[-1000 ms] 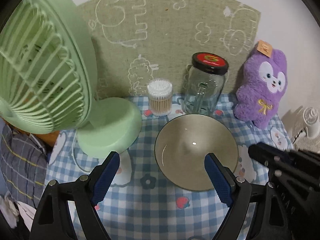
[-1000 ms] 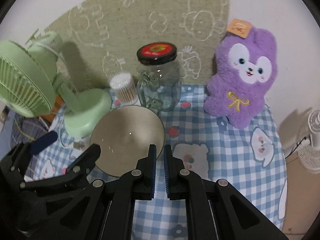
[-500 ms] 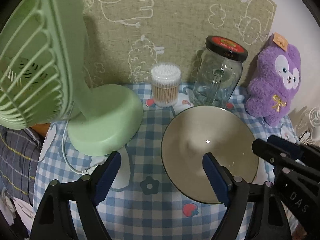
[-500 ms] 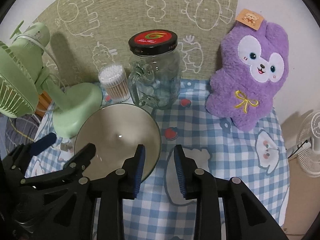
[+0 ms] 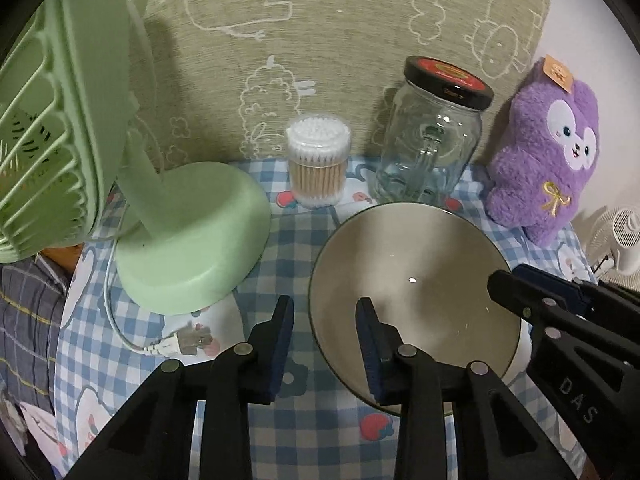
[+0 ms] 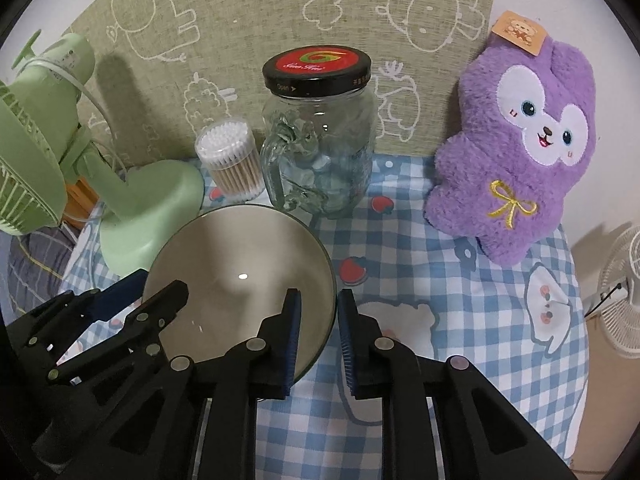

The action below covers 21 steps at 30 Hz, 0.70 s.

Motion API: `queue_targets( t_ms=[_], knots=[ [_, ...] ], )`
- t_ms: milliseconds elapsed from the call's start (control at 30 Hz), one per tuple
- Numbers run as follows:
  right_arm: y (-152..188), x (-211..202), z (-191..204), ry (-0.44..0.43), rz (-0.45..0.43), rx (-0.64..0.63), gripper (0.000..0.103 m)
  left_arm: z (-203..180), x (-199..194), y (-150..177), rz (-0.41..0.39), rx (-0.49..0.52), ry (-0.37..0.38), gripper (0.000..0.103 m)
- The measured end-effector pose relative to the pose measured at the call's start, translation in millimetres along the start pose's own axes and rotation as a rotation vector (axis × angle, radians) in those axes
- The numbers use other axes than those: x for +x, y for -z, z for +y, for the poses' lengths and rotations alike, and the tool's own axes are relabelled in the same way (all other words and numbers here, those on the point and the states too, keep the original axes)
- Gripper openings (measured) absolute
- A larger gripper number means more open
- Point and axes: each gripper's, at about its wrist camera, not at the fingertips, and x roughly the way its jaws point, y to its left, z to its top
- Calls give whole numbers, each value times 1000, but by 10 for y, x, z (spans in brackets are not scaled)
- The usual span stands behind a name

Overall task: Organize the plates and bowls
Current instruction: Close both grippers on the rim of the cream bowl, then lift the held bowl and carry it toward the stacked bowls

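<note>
**Item:** bowl (image 5: 412, 292). Empty, upright, on the checked counter (image 6: 440, 280), just in front of the jar (image 5: 432, 152) with its far rim almost touching the glass.

**Left hand-held gripper** (image 5: 324, 302): astride the bowl rim, on the side left of the jar. One finger inside, one outside. Jaws just narrowed, rim between them, pads not seen pressing yet.

**Right hand-held gripper** (image 6: 319, 294): astride the rim on the opposite side, nearer than the jar. Jaws just narrowed to a slim gap, outer pad just beside the rim, no firm pinch visible.

**Neighbours:** swab tub (image 5: 318, 168) just left of the jar; fan base (image 5: 192, 236) farther left; plug and cord (image 5: 180, 340) in front of that base; plush toy (image 5: 548, 152) right of the jar.

**Hazards, judged:**
- Slip off the smooth, sloping wall if pinched only at the lip; likely drop on lifting.
- Tilt or twist if one side clamped before the other.
- Shove toward the jar while closing; knock against glass, possible topple.
- Snag of the left outer finger on the cord if swung leftward.
</note>
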Motion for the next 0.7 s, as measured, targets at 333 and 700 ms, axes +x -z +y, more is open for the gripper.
queue_targets(
  t_ms=[333, 700],
  knots=[
    [-20, 104, -60, 8, 20, 20, 10, -23, 39, -35, -1, 6, -24, 16],
    [8, 73, -70, 23, 35, 37, 10, 7, -28, -16, 6, -18, -40, 6]
  ],
)
